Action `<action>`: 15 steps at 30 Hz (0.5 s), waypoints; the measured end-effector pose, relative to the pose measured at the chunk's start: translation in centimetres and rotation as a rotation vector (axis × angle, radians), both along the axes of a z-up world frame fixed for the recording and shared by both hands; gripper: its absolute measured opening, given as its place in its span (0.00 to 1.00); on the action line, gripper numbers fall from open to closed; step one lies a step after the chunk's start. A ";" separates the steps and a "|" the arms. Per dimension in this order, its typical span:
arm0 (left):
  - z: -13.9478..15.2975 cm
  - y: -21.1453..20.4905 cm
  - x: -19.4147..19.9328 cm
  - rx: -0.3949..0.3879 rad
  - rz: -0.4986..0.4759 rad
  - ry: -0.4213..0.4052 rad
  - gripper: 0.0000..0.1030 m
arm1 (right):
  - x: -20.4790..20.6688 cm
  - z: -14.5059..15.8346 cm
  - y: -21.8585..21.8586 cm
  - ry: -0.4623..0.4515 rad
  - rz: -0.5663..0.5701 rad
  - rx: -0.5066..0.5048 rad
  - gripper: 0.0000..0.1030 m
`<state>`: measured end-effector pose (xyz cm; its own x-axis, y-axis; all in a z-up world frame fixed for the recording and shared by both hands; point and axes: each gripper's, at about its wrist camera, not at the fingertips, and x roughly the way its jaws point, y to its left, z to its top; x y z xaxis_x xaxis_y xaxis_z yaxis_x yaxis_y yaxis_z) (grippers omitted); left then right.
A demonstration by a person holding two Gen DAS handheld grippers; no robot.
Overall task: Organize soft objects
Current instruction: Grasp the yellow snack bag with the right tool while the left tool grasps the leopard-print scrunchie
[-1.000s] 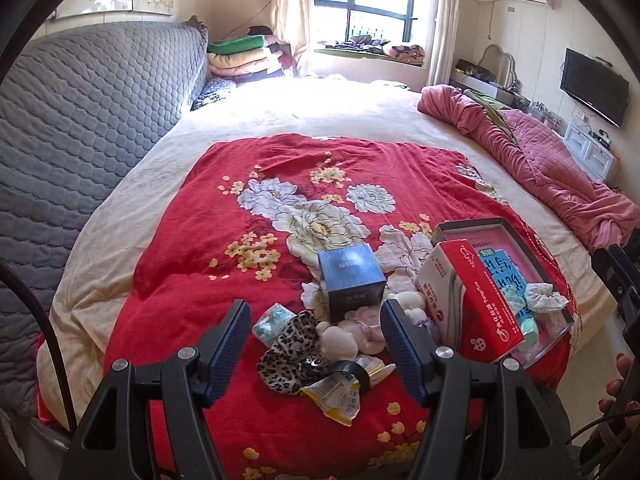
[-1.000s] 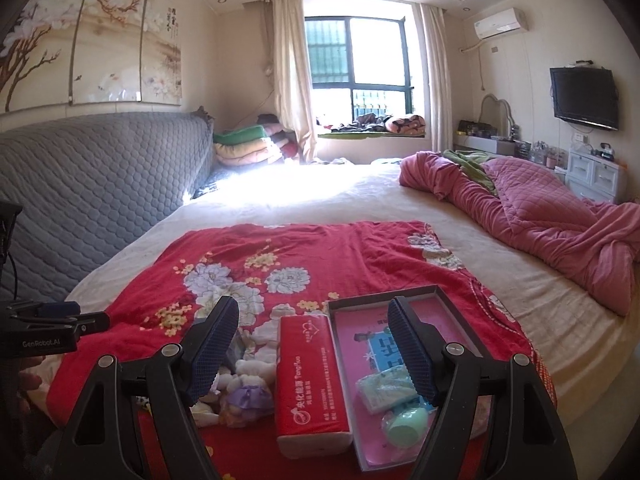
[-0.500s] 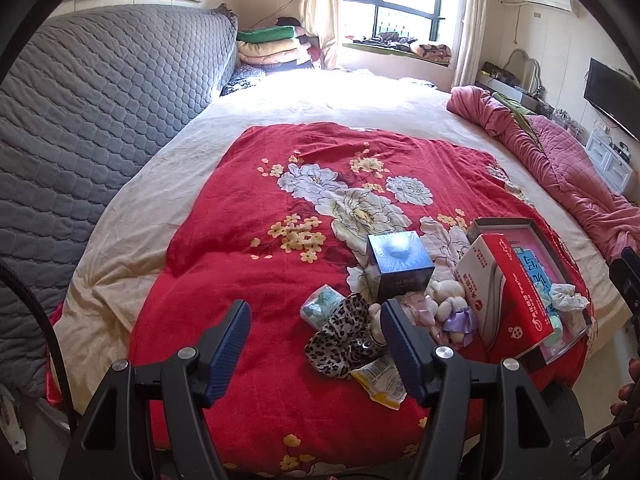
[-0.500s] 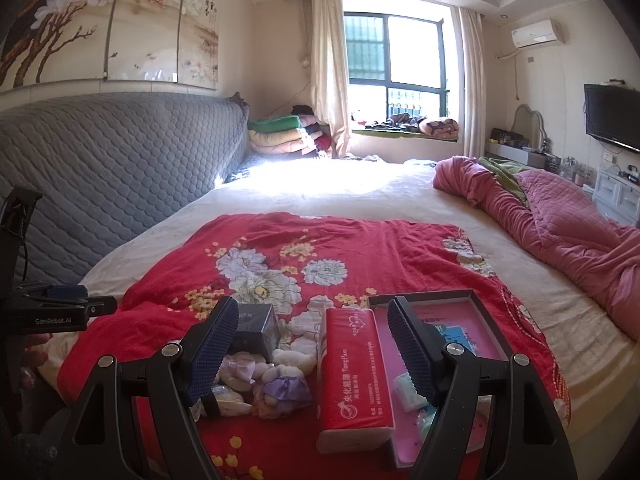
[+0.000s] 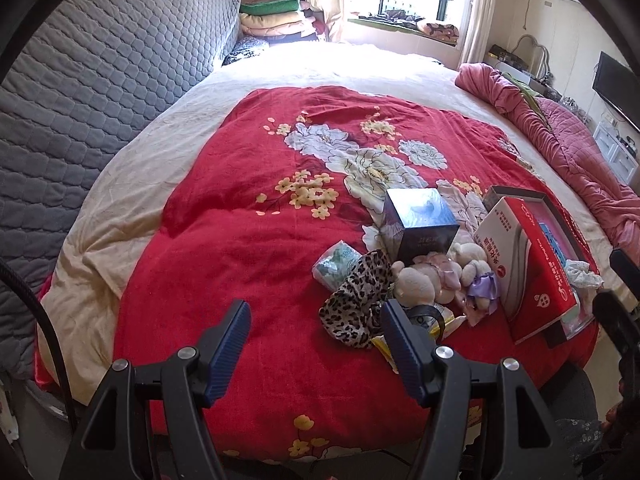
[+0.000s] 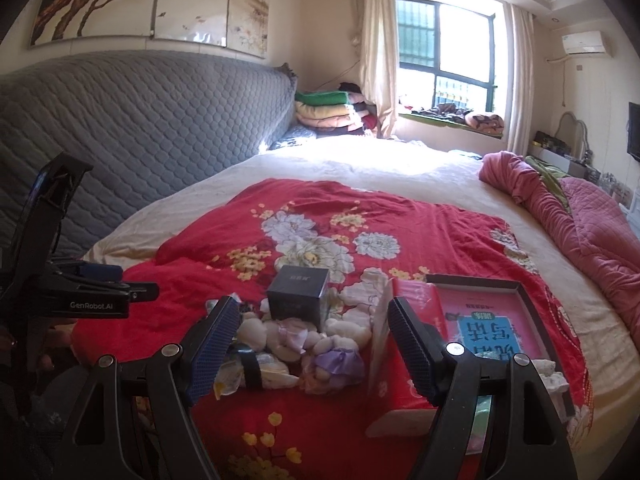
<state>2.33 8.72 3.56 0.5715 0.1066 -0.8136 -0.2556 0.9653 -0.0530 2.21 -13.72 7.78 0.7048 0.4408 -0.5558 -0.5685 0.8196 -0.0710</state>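
Both grippers' jaws wide, empty

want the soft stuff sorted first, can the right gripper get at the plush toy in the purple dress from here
Probably yes: the right gripper is open and empty, and the plush toy in the purple dress lies uncovered between its fingers, beside the tissue pack.

My right-hand finger (image 5: 404, 344) covers part of the yellow packet (image 5: 384, 345). The leopard-print cloth (image 5: 358, 300) overlaps the green pouch (image 5: 335, 265). In my right view, my finger (image 6: 412, 354) hides the tissue pack (image 6: 404, 360) side and tray (image 6: 524, 292) contents; print is unreadable.
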 end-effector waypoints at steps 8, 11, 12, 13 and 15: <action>-2.5 0.5 0.4 -0.027 0.004 0.035 0.65 | -0.6 -4.1 3.3 0.044 0.106 -0.076 0.76; -3.2 0.6 0.6 -0.031 0.002 0.044 0.65 | -0.7 -5.8 4.1 0.030 0.131 -0.115 0.76; -3.5 0.6 0.7 -0.033 0.002 0.048 0.65 | -0.6 -6.5 4.4 0.043 0.147 -0.125 0.76; -3.7 0.6 0.8 -0.034 0.001 0.053 0.65 | -0.4 -7.2 4.6 0.059 0.158 -0.129 0.76; -4.2 0.7 0.9 -0.033 -0.001 0.055 0.65 | -0.3 -8.5 5.2 0.074 0.181 -0.145 0.76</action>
<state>3.25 9.39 -0.65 0.5259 0.0787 -0.8469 -0.2585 0.9634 -0.0710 1.92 -8.51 -0.69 0.5766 0.4680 -0.6697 -0.7134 0.6880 -0.1334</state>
